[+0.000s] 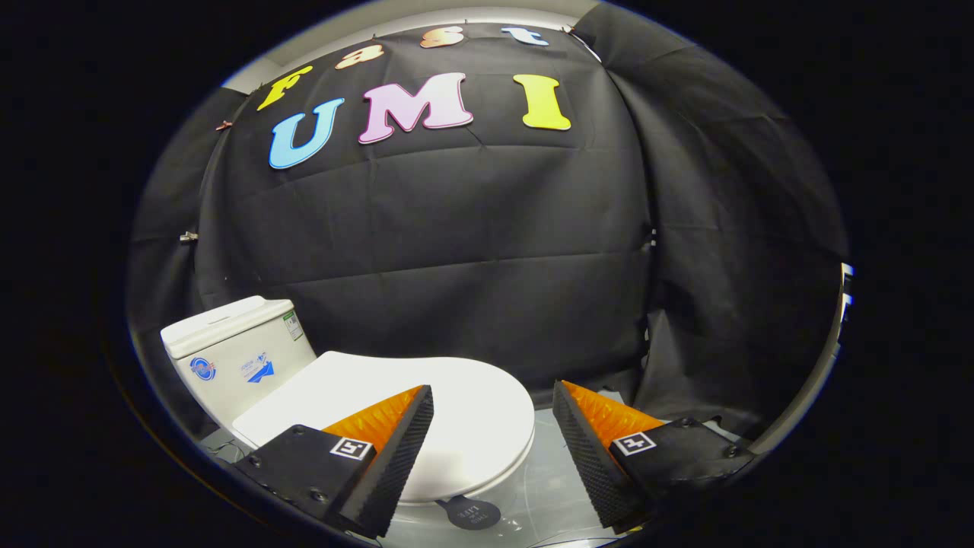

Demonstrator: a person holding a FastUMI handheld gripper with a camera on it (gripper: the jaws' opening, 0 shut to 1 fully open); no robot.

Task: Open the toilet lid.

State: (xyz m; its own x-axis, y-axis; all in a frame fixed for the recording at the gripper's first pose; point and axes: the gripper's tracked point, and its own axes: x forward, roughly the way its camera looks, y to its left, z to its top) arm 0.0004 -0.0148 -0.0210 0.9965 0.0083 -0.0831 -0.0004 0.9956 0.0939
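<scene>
Gripper (pixel 493 396) fingers spread, hiding closed toilet lid (pixel 472 403) partly.

Toilet lid (pixel 426 411) plain white, closed. Tank (pixel 228 358) white (blue stickers on front, green-edged label on the side). Round dark tab (pixel 472 514) at lid's front edge. Gripper (pixel 493 441) jaws apart.

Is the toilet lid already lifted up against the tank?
No, the toilet lid lies flat and closed over the bowl, ahead of the tank, with the open gripper hovering above it, touching nothing.
</scene>
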